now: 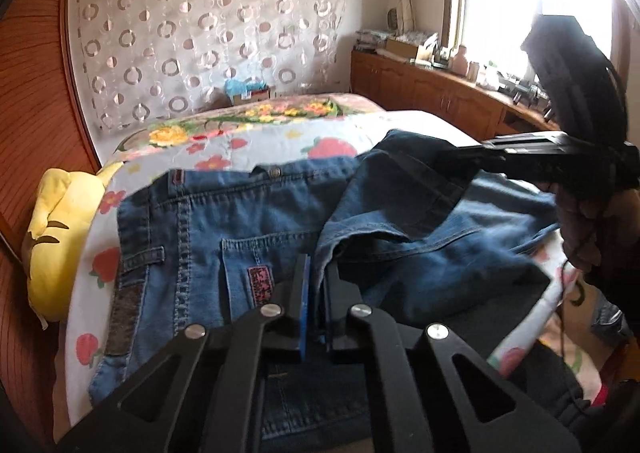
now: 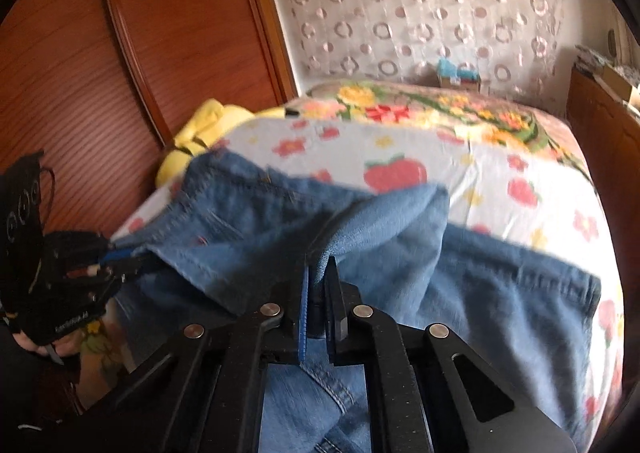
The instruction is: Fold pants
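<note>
Both grippers, L & R, clamped on jeans.

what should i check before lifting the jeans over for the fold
1. Left hand-held gripper shut on a fold of the jeans: ok.
2. Right hand-held gripper shut on denim: ok.
3. Both grips on the same edge of the jeans: cannot tell; the cloth is bunched between them.
4. Waistband with its button lying flat on the strawberry bedsheet: ok.
5. Landing area beyond the jeans free: ok; only bare sheet shows there.
6. Yellow plush toy clear of the jeans: ok; it lies off the sheet's edge, apart from the denim.
</note>
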Action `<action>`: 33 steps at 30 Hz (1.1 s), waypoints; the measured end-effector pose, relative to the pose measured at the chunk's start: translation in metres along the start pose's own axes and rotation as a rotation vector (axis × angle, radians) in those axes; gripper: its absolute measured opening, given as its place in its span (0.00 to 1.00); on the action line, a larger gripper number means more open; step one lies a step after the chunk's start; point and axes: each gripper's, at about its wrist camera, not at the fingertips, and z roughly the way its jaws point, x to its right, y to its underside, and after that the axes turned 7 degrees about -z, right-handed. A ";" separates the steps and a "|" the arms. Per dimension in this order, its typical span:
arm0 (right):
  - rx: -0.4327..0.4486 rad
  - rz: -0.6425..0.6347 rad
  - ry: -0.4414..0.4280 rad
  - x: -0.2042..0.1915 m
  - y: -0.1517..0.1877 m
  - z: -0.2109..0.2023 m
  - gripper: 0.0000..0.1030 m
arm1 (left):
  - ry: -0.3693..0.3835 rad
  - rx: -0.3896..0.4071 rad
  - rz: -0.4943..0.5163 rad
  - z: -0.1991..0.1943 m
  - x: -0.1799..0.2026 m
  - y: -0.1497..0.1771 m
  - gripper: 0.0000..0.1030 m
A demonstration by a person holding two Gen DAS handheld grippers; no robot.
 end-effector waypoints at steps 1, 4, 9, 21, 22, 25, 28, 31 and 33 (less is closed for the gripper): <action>0.015 -0.007 -0.003 -0.002 -0.007 -0.005 0.03 | 0.009 0.007 -0.005 -0.006 0.000 -0.001 0.01; 0.052 -0.027 -0.013 -0.009 -0.028 -0.015 0.03 | 0.021 0.043 -0.030 -0.029 -0.006 -0.003 0.01; 0.096 -0.064 -0.028 -0.025 -0.057 -0.022 0.03 | 0.006 0.091 -0.048 -0.062 -0.017 -0.006 0.01; 0.073 -0.106 -0.001 -0.043 -0.071 -0.005 0.03 | 0.025 0.036 -0.102 -0.043 -0.040 0.001 0.35; 0.066 -0.104 0.003 -0.042 -0.070 -0.003 0.03 | 0.040 0.018 -0.099 -0.037 -0.039 0.002 0.39; 0.051 -0.089 0.012 -0.035 -0.064 0.003 0.03 | 0.031 -0.026 -0.084 -0.017 -0.036 0.005 0.41; 0.045 -0.072 0.013 -0.027 -0.057 0.003 0.03 | 0.030 -0.074 -0.074 0.004 -0.035 0.007 0.42; 0.041 -0.069 0.015 -0.025 -0.054 0.001 0.03 | 0.029 -0.097 -0.092 0.020 -0.036 0.010 0.42; 0.044 -0.074 0.018 -0.024 -0.053 -0.002 0.03 | 0.046 -0.102 -0.092 0.026 -0.034 0.011 0.42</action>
